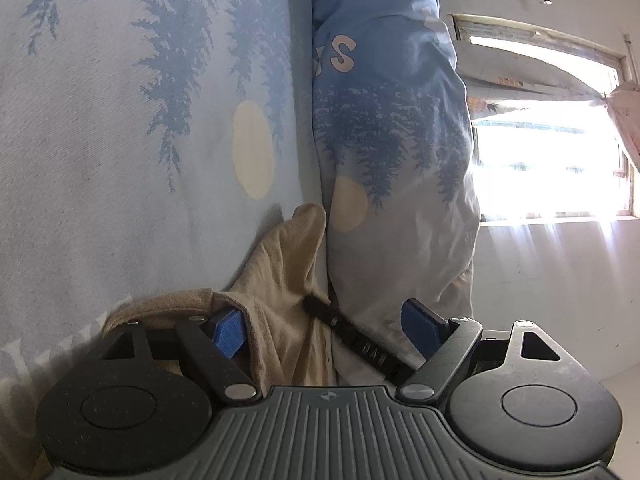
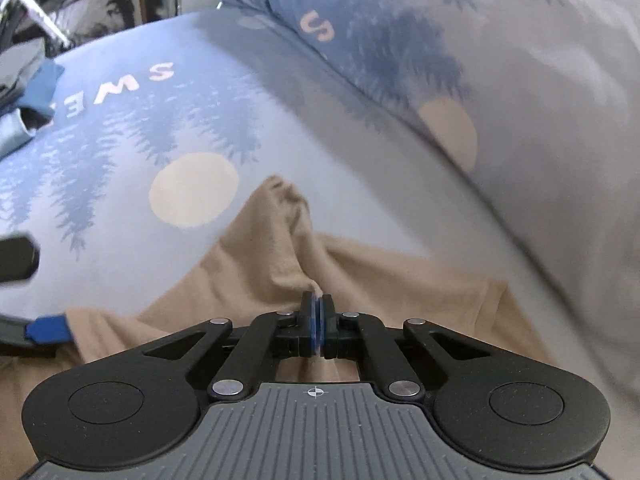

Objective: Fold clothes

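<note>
Right tongs (image 2: 317, 305) pinched tight on beige garment (image 2: 256, 256) atop bed (image 2: 280, 128); left tongs (image 1: 324, 322) spread wide beside garment, gripping nothing.

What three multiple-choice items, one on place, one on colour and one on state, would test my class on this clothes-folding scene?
1. Where does the garment lie?
A. On a tree-printed bedsheet
B. On a wooden floor
C. In a basket

2. What colour is the garment?
A. Red
B. Beige
C. Black

3. How do the right gripper's jaws stand?
A. Wide open over the cloth
B. Shut on the cloth
C. Out of view

Answers:
1 A: the beige garment is spread over the blue bedsheet with its tree and pale-circle print, next to a matching pillow.
2 B: the cloth is a light tan in both wrist views.
3 B: the right gripper has its blue pads pressed together with a ridge of fabric pinched between them, while the left gripper is open with the cloth between its pads.
</note>
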Demonstrator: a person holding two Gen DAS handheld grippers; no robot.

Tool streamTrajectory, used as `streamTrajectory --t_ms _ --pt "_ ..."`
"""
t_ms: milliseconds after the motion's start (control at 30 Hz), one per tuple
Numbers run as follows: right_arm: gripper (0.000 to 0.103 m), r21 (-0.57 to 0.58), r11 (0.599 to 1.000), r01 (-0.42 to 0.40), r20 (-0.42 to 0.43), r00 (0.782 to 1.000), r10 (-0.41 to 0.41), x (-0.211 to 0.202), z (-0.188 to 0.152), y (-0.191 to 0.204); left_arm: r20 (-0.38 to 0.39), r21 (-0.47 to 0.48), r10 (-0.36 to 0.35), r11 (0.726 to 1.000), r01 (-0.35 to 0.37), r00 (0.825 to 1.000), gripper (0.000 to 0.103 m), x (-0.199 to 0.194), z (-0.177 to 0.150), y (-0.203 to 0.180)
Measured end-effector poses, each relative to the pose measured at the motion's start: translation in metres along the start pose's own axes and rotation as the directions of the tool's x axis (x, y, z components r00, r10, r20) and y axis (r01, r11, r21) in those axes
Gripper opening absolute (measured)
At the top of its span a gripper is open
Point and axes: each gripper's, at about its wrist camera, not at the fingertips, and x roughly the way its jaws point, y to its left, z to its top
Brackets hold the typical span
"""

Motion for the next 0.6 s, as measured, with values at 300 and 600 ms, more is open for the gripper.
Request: streamTrajectory --t_ms 300,600 --pt "0.003 -0.057 0.993 0.099 0.025 0.995 -0.098 0.033 0.034 0.019 -0.007 0.02 0.014 1.0 -0.014 1.0 0.085 0.001 -0.001 -0.002" --pt "0.011 0.077 0.99 0.117 0.082 0.989 -0.123 0.01 0.035 -0.007 -0.023 0.04 0.021 0.999 -0.02 1.0 0.085 0.001 -0.001 -0.003"
